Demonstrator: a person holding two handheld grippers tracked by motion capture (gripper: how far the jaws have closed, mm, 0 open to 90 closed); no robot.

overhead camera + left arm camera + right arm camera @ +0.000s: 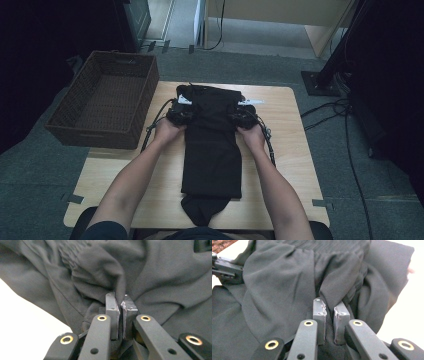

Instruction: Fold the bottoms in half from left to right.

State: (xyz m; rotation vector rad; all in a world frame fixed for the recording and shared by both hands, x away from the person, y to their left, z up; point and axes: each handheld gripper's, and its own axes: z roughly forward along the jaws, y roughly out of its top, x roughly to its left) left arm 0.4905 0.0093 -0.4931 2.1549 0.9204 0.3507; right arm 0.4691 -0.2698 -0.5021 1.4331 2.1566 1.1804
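A black garment lies lengthwise down the middle of the wooden table, its near end hanging over the front edge. Its far end is lifted and bunched between my two grippers. My left gripper is shut on the garment's left edge; in the left gripper view a fold of the dark cloth is pinched between the jaws of the left gripper. My right gripper is shut on the right edge, and in the right gripper view a fold of the cloth runs into the right gripper.
A dark woven basket stands at the table's far left corner, empty. Cables trail over the grey floor at the right. A black stand base sits beyond the table's far right corner.
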